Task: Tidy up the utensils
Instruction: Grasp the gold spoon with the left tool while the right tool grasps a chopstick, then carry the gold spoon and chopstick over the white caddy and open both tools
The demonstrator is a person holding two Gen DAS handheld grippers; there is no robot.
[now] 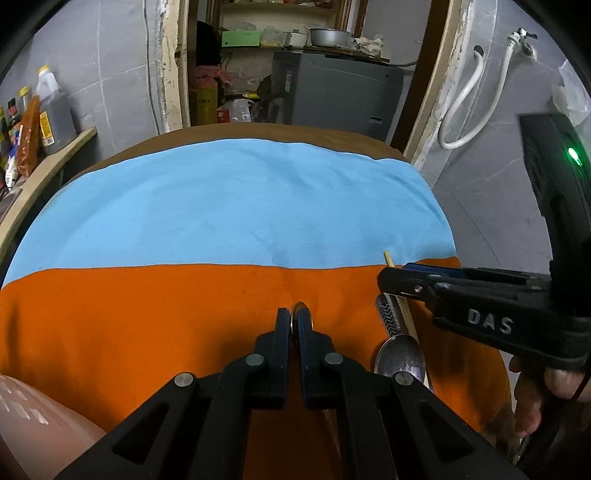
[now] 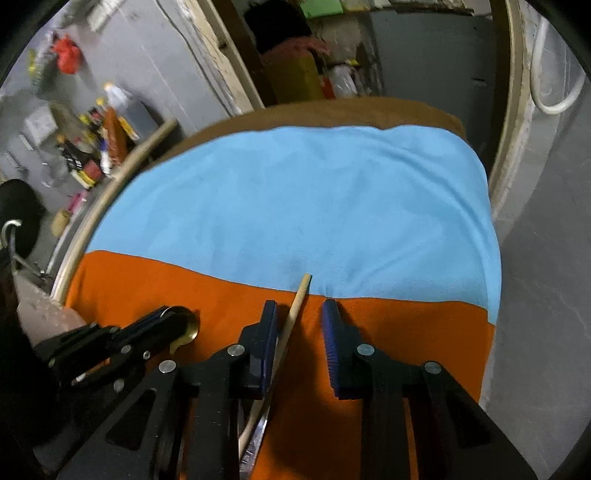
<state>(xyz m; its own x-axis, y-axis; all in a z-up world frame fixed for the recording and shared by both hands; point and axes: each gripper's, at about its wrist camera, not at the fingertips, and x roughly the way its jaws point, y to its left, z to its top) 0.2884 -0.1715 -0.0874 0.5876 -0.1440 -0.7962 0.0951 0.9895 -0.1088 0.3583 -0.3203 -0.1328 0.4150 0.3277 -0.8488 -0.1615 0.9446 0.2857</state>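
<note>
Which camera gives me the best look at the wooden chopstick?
The right wrist view: the chopstick runs up between the right gripper's open jaws, tip on the blue cloth. The left wrist view shows only its tip behind that gripper.

- Raised grey letters "DAS" stand on the black plastic body of the right gripper (image 1: 391, 280), at the right of the left wrist view.
- Labels on the shelf bottles (image 1: 51, 118) at upper left are too small to read.

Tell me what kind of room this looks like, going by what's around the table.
Probably a home kitchen or utility corner beside a pantry. A side shelf holds sauce bottles, a doorway behind the table opens onto storage shelves with a metal pot, and a wall tap with a white hose sits to the right.
</note>
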